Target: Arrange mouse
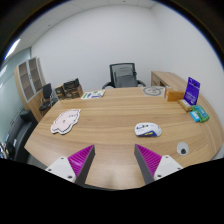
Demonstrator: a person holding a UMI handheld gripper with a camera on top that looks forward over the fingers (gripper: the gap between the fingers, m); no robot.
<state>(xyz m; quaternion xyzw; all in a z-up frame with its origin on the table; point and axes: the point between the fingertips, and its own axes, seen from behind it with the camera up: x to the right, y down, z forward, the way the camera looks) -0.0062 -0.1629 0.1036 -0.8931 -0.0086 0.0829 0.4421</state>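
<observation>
On the wooden table point(110, 115) ahead of us lies the mouse point(147, 128) — white with a dark part, resting on its own, beyond our right finger and not touching it. We hold our gripper point(114, 161) above the near edge with its fingers point(78, 157) spread well apart, nothing between them. Off to the left, beyond the left finger, we see a pale mouse pad point(66, 121) with a printed figure. Near the right finger sits a small white round object point(182, 148) — further right, a purple box point(192, 91) stands upright, a teal item point(199, 115) lying near it. A black chair point(122, 75) stands behind the far edge
</observation>
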